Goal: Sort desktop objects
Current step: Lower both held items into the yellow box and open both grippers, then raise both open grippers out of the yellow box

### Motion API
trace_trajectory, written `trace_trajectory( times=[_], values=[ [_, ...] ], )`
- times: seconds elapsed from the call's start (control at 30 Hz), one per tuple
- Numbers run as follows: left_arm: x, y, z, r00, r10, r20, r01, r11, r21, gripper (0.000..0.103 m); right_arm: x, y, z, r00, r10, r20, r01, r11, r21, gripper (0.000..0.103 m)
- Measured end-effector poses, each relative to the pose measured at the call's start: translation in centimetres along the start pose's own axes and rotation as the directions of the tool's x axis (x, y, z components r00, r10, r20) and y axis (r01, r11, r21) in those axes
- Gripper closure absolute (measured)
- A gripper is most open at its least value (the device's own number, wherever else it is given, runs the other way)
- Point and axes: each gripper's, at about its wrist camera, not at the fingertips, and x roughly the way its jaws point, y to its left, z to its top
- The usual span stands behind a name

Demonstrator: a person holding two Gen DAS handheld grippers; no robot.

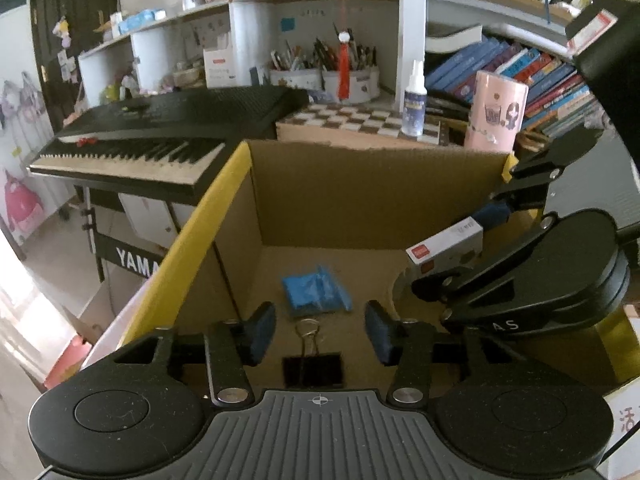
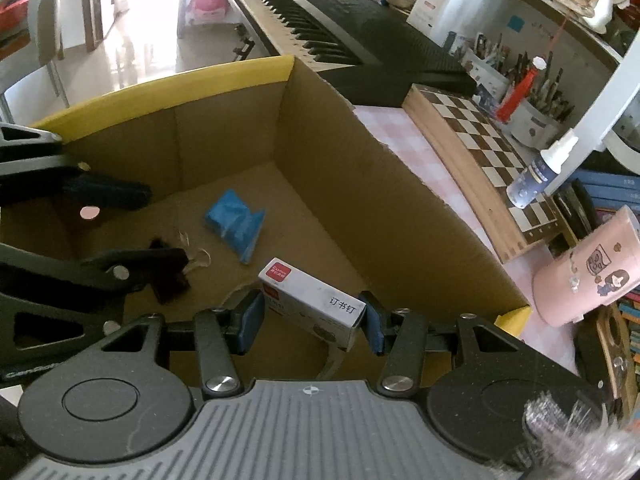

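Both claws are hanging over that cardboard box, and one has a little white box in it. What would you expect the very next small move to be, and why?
Probably the right gripper opens to drop the staple box. Its pads clamp the box above the floor of the cardboard box, where the blue packet and black binder clip already lie. The left gripper stands open and empty above the clip.

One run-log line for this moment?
left gripper: open, above binder clip | right gripper: grips staple box | cardboard box: blue packet inside
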Motion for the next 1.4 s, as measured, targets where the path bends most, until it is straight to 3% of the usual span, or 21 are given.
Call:
trace_trajectory(
  times=[0.1, 0.37, 0.7, 0.8, 1.07, 1.4],
  values=[
    [-0.9, 0.1, 0.1, 0.999, 0.0, 0.037, 0.0, 1.0, -0.008, 0.045, -0.5, -0.3, -0.1, 1.0, -0.006, 0.015, 0.006, 1.0, 0.027, 0.054],
    [-3.8, 0.7, 0.0, 0.99, 0.022, 0.141, -0.019, 1.0, -0.025, 0.041, -3.5, -0.2, -1.0, 0.995, -0.063, 0.082, 0.053, 0.991, 0.122, 0.053],
    [-6.8, 2.4, -1.3, 0.979, 0.04, 0.2, -0.023, 0.996, -0.086, 0.037, -7.5, 1.2, -2.6, 0.975, -0.159, 0.154, 0.118, 0.962, 0.247, 0.05],
    [-7.5, 2.6, -1.9, 0.977, 0.036, 0.211, -0.018, 0.996, -0.088, 0.031, -8.9, 2.0, -3.1, 0.964, -0.197, 0.18, 0.14, 0.948, 0.284, 0.049],
    [-9.7, 3.3, -3.8, 0.974, 0.01, 0.228, 0.009, 0.997, -0.081, 0.031, -11.9, 3.9, -4.8, 0.933, -0.291, 0.212, 0.193, 0.902, 0.387, 0.049],
    [-12.8, 4.7, -7.0, 0.977, 0.013, 0.211, 0.004, 0.997, -0.08, 0.03, -15.0, 8.3, -8.3, 0.889, -0.41, 0.205, 0.247, 0.805, 0.539, 0.047]
  ],
)
